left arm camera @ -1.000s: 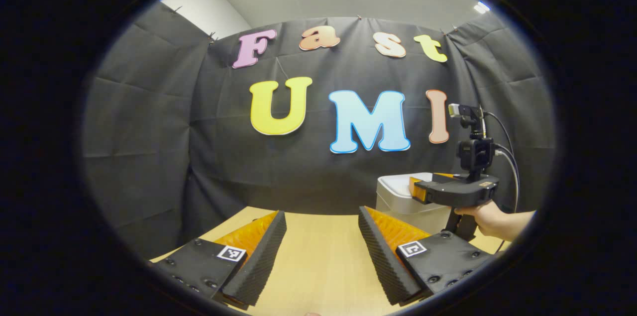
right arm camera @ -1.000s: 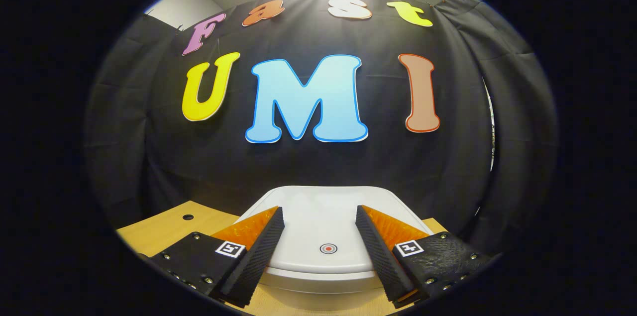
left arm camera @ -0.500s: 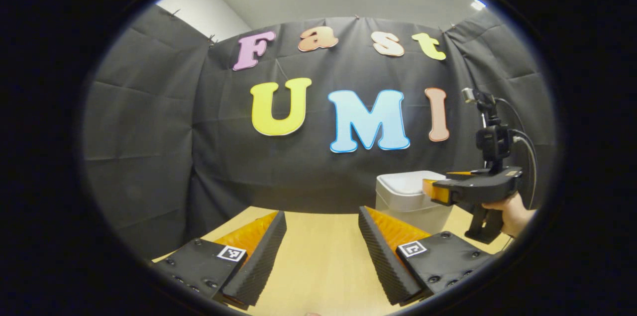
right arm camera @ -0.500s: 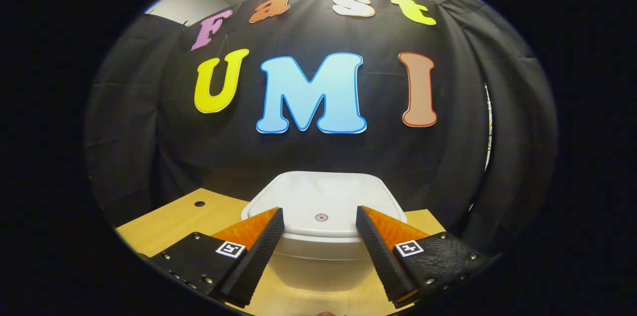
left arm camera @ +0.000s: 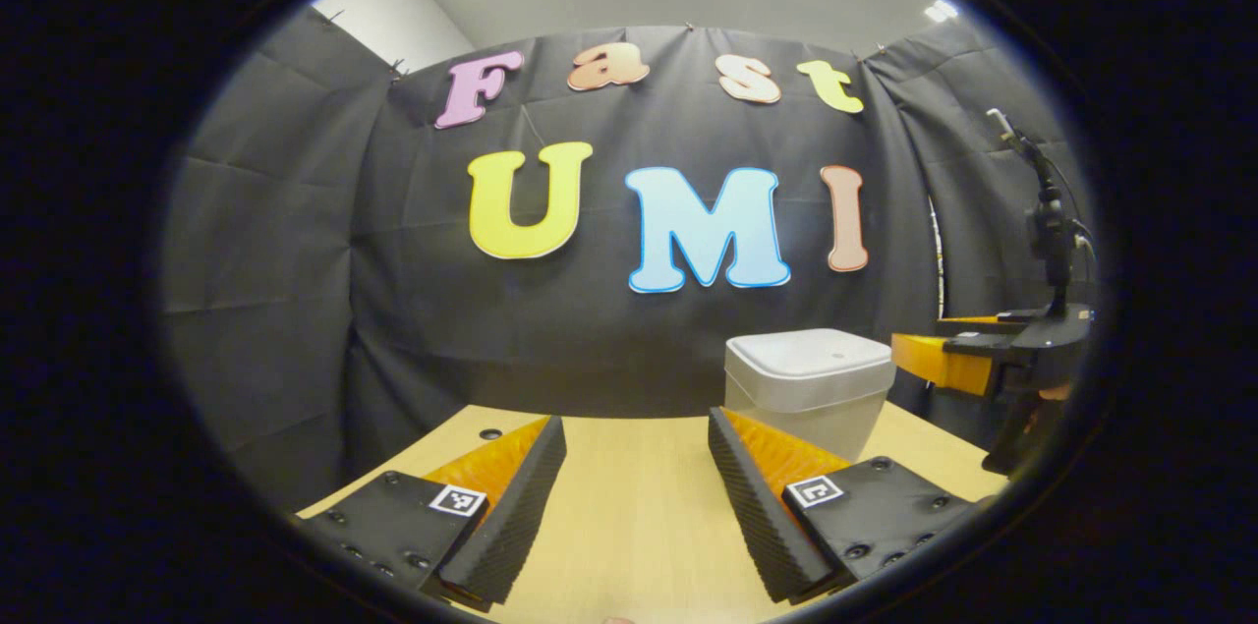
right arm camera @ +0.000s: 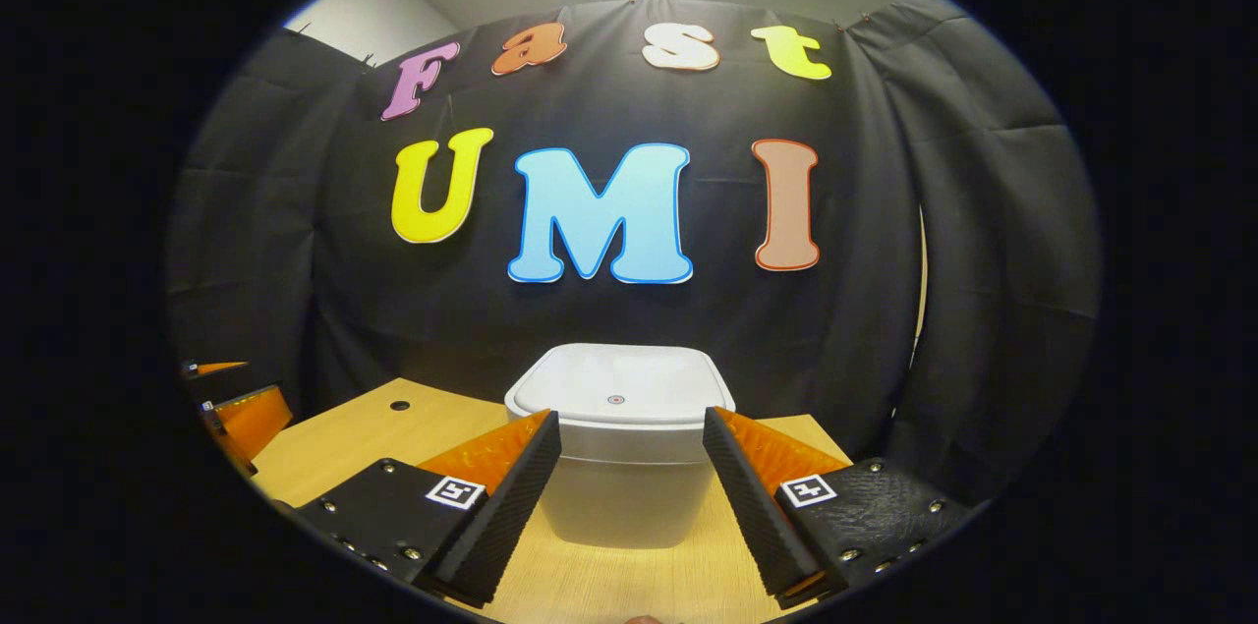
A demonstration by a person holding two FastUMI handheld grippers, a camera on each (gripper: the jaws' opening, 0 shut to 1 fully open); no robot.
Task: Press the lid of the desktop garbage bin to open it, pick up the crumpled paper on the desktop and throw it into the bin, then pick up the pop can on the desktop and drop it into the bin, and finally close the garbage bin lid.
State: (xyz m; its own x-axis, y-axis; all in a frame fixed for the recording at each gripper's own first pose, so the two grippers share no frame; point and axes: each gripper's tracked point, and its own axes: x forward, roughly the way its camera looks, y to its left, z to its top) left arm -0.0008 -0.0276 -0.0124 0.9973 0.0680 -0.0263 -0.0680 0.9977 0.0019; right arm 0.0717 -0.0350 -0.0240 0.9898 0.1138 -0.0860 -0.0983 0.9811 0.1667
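Observation:
The white desktop garbage bin (right arm camera: 619, 467) stands on the wooden desk with its lid (right arm camera: 621, 386) down and a small red dot in the lid's middle. My right gripper (right arm camera: 632, 482) is open, level with the bin's front and a short way back from it. In the left gripper view the bin (left arm camera: 806, 388) stands at the right rear of the desk, and my left gripper (left arm camera: 637, 496) is open over bare wood with nothing between its fingers. The right gripper (left arm camera: 919, 359) hangs to the right of the bin there. The left gripper (right arm camera: 236, 413) shows at the left edge of the right gripper view.
The wooden desk (left arm camera: 629, 526) reaches back to the black cloth wall. A small round hole (right arm camera: 399, 405) lies in the desk's far left part, also seen as a hole (left arm camera: 490, 433) in the left gripper view. The desk's right edge runs just beyond the bin.
My right gripper has drawn back and away from above the lid, so the bin looks smaller and its front wall shows. The left gripper has turned slightly to the right.

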